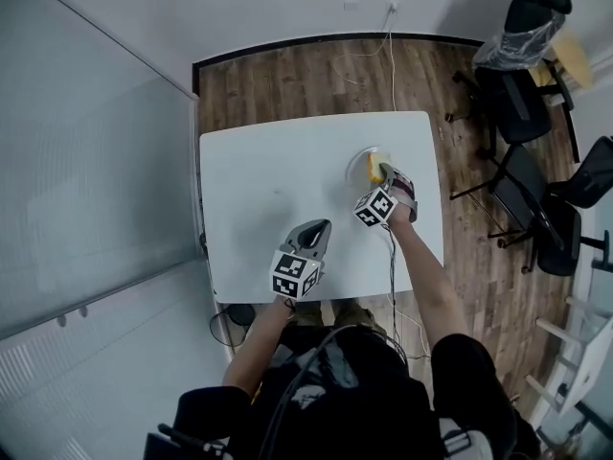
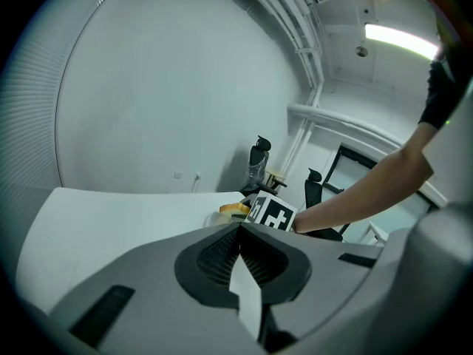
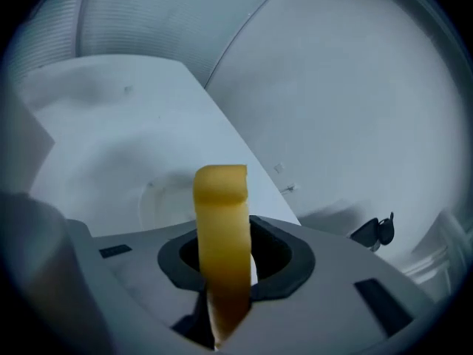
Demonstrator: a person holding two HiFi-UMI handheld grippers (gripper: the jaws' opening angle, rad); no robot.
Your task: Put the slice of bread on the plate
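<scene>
A yellow slice of bread (image 3: 222, 235) stands on edge between the jaws of my right gripper (image 3: 225, 272), which is shut on it. Seen from the head view, that gripper (image 1: 388, 175) hangs over the white plate (image 1: 354, 166) at the table's right side, with the bread (image 1: 374, 167) above the plate. The plate (image 3: 159, 198) lies just beyond the slice in the right gripper view. My left gripper (image 1: 319, 230) is near the table's front edge, jaws together and holding nothing. Its own view shows the shut tips (image 2: 240, 235) and, farther off, the bread (image 2: 235, 208) beside the right gripper's marker cube (image 2: 272, 214).
The white table (image 1: 278, 171) stands on a wooden floor. Black office chairs (image 1: 522, 113) crowd the right side. A white cable (image 1: 391, 56) runs from the wall to the table's far edge. A frosted glass partition (image 1: 96, 161) borders the left.
</scene>
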